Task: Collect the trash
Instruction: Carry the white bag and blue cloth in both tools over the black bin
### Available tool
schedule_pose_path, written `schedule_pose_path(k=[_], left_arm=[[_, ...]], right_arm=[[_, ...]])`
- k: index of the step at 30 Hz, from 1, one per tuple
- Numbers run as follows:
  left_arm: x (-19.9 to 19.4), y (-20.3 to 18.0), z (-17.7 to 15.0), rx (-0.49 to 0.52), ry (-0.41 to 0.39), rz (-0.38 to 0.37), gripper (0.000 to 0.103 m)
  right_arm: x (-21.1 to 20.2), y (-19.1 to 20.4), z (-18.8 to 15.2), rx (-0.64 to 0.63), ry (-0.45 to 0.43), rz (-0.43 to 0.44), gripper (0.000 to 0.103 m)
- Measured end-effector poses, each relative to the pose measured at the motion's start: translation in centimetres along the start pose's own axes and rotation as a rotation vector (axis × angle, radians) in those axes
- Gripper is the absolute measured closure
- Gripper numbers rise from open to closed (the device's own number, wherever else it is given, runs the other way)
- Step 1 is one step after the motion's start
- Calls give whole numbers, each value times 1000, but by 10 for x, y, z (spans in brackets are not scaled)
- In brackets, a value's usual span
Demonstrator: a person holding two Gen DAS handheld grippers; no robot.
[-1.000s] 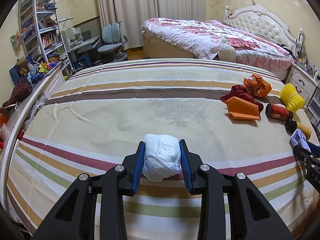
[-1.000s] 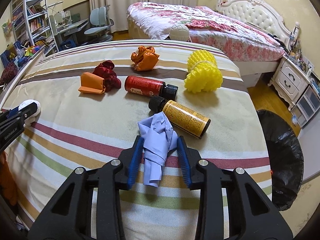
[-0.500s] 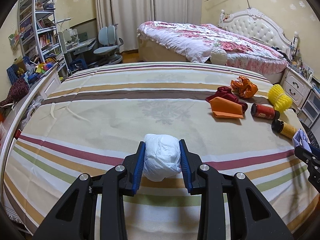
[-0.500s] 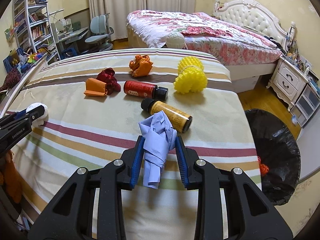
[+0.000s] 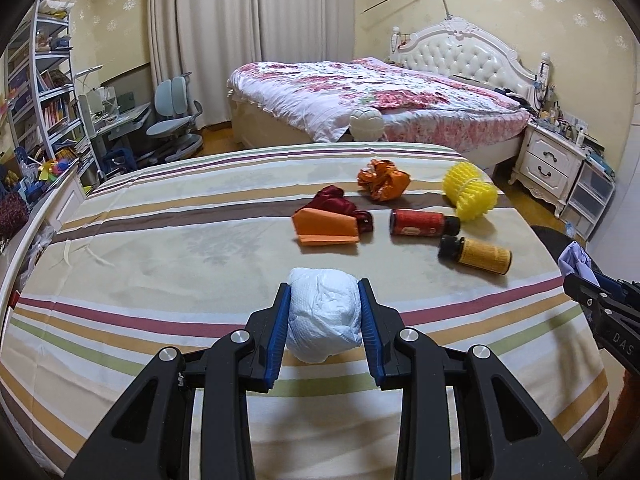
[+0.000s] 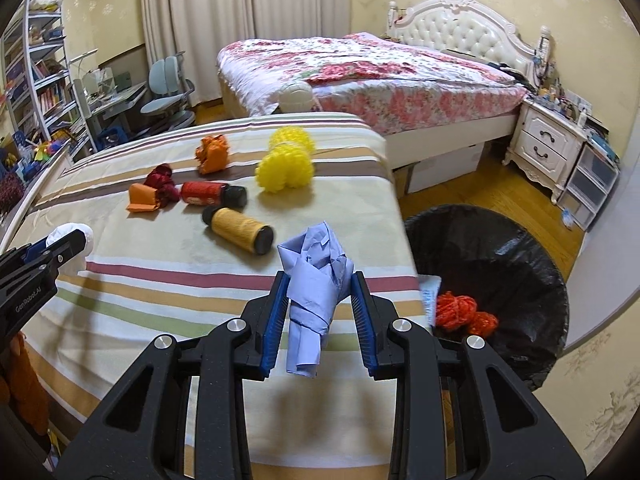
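My left gripper (image 5: 323, 312) is shut on a white crumpled tissue wad (image 5: 322, 314), held above the striped bed cover (image 5: 160, 280). My right gripper (image 6: 319, 304) is shut on a crumpled blue paper (image 6: 314, 276), held above the bed's right edge, beside a black-lined trash bin (image 6: 500, 264) on the floor. Orange-red trash (image 6: 464, 312) lies in the bin. On the cover lie a yellow bottle (image 6: 238, 230), a red bottle (image 6: 208, 194), a yellow mesh roll (image 6: 286, 162), an orange wad (image 6: 212, 152), an orange paper (image 5: 324, 228) and a dark red cloth (image 5: 340, 204).
A second bed with floral bedding (image 5: 380, 100) stands behind. A white nightstand (image 6: 548, 148) and plastic drawers (image 6: 592, 184) are at the right. A desk with chair (image 5: 176, 128) and a bookshelf (image 5: 44, 80) stand at the left.
Both grippers rose and swung right, still holding their trash. The right gripper with the blue paper moved toward the bed's right edge; the trash bin came fully into its view.
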State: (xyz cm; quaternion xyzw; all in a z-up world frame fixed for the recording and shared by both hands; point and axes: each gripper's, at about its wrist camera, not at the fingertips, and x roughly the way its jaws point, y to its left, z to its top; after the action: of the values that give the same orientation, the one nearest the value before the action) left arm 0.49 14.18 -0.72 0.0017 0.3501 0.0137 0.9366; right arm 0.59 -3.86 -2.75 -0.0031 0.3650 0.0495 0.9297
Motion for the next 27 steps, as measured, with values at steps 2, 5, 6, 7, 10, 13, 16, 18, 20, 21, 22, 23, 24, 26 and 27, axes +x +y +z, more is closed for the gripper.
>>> schedule_pose_path(k=[2, 5, 6, 7, 10, 13, 16, 18, 20, 21, 22, 23, 24, 26, 27], left_arm=[[0, -14, 2, 11, -4, -18, 69], [-2, -37, 4, 38, -16, -45, 69], [-2, -45, 6, 48, -19, -57, 69], [-3, -52, 8, 57, -22, -67, 69], [-2, -77, 13, 85, -34, -100, 69], [-2, -102, 18, 114, -45, -130, 69], [-1, -126, 24, 143, -54, -159, 69], [1, -142, 27, 159, -59, -174, 69], [3, -156, 30, 172, -62, -187, 69], [5, -163, 31, 178, -62, -195, 69], [6, -170, 32, 184, -60, -202, 69], [7, -175, 33, 189, -61, -209, 69], [8, -182, 33, 196, -62, -214, 69], [11, -193, 34, 206, -63, -221, 69], [13, -199, 35, 210, -63, -225, 69]], right_arm=[[-1, -12, 0, 16, -6, -13, 72], [-3, -30, 0, 45, -15, -37, 72], [-3, -37, -1, 56, -18, -45, 72], [-4, -44, 0, 66, -21, -54, 72], [-5, -65, 1, 93, -29, -78, 72], [-7, -84, 0, 118, -37, -108, 72], [-7, -100, 2, 138, -47, -137, 72], [-6, -112, 2, 152, -54, -161, 72], [-6, -121, 3, 162, -61, -185, 72], [-6, -126, 3, 166, -65, -200, 72], [-5, -132, 4, 171, -68, -210, 72], [-5, -137, 4, 179, -69, -218, 72], [-4, -142, 4, 187, -69, -221, 72], [-2, -152, 4, 201, -69, -231, 72], [-1, -155, 3, 206, -68, -234, 72]])
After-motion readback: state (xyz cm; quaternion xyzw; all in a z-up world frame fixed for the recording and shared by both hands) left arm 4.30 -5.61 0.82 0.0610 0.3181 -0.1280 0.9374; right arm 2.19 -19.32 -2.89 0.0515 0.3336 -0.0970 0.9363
